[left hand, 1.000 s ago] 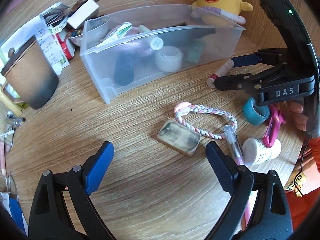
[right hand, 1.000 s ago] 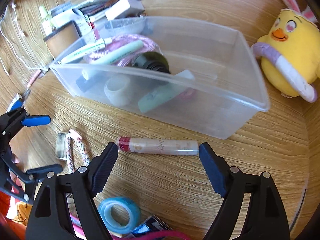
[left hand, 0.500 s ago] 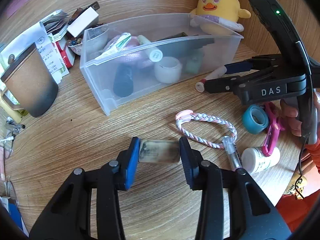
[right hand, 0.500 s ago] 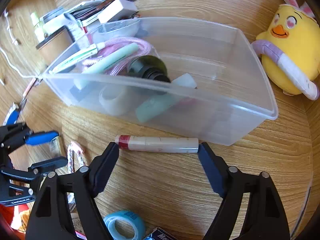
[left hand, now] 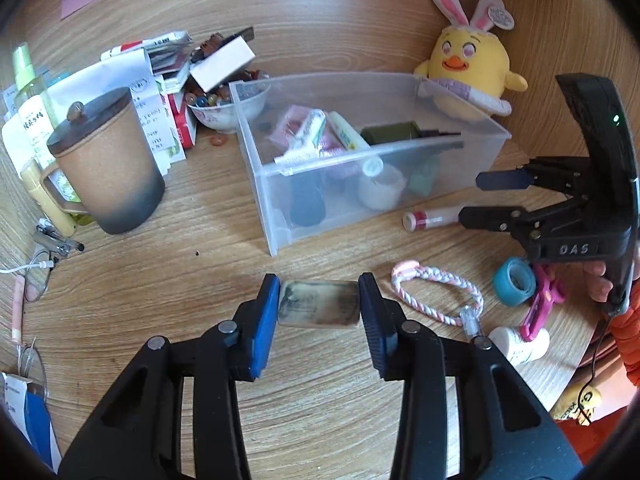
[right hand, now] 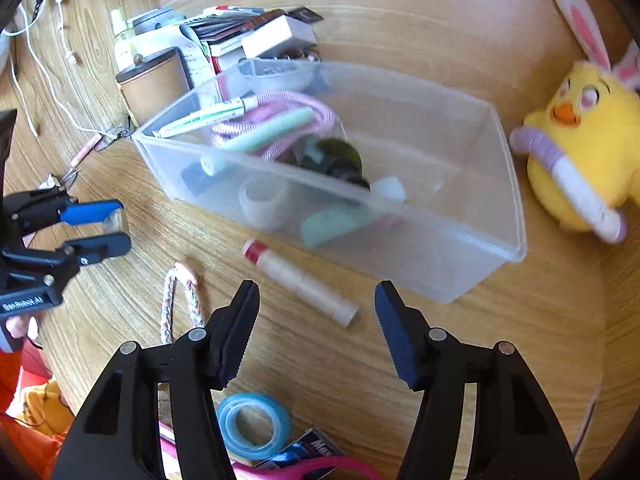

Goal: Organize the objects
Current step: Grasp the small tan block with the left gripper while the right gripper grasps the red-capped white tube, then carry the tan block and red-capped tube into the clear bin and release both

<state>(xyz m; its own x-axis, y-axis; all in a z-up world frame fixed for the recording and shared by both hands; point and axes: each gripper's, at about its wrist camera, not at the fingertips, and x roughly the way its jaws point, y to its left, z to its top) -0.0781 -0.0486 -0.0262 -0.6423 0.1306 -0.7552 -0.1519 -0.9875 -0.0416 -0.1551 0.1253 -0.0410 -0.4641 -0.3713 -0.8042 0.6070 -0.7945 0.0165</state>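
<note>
Pinching the flat block [left hand: 318, 309] by its short ends at lower centre, the left gripper [left hand: 319, 312] holds something stiff (probably light); right gripper [right hand: 316, 320] gapes over the slim, roll-prone tube [right hand: 300, 282] beside the bin [right hand: 472, 280].

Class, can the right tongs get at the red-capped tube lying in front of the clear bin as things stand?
Probably yes. The right tongs are open, and the red-capped tube lies on bare wood just ahead of them, beside the clear bin. Nothing covers it; the left tongs are off to the side, shut on a small block.
</note>
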